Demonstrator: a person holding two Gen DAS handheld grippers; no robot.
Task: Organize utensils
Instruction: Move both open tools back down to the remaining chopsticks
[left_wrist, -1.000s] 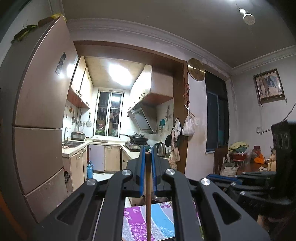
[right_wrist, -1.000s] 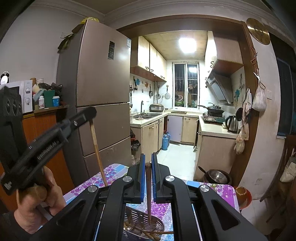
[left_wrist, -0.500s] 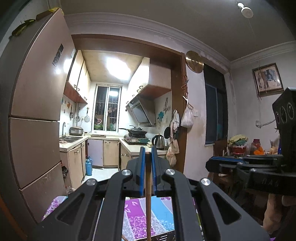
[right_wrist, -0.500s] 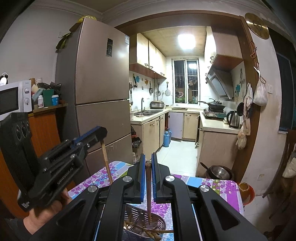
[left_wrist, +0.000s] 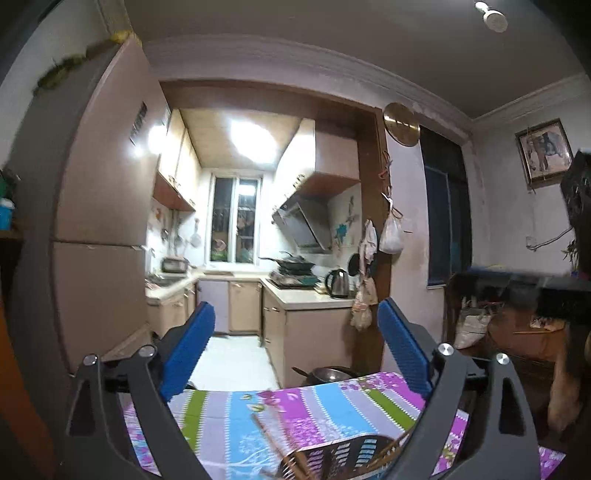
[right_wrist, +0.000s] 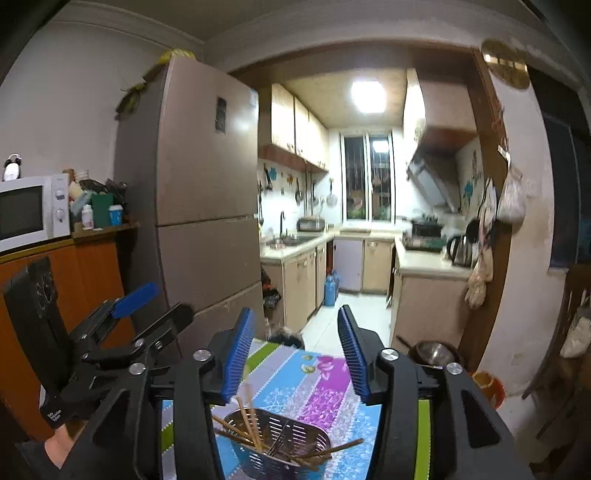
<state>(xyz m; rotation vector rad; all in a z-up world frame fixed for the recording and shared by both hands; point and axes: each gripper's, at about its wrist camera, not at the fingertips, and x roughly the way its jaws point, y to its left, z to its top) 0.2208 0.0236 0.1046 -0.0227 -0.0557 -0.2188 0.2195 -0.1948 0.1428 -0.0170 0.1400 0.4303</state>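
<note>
Both grippers, left gripper (left_wrist: 295, 354) and right gripper (right_wrist: 293, 354), are opening, nothing between their jaws. Chopsticks (right_wrist: 251, 424) sit in the metal basket (right_wrist: 280, 439) at six o'clock, probably loose; lift clear without snagging.

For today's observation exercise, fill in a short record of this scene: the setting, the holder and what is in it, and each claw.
Setting: table with a striped floral tablecloth, kitchen beyond
Holder: perforated metal basket on the tablecloth
Contents: wooden chopsticks, some upright, some leaning over the rim
Left claw: jaws opening, nothing between them
Right claw: jaws opening, nothing gripped, above the basket
</note>
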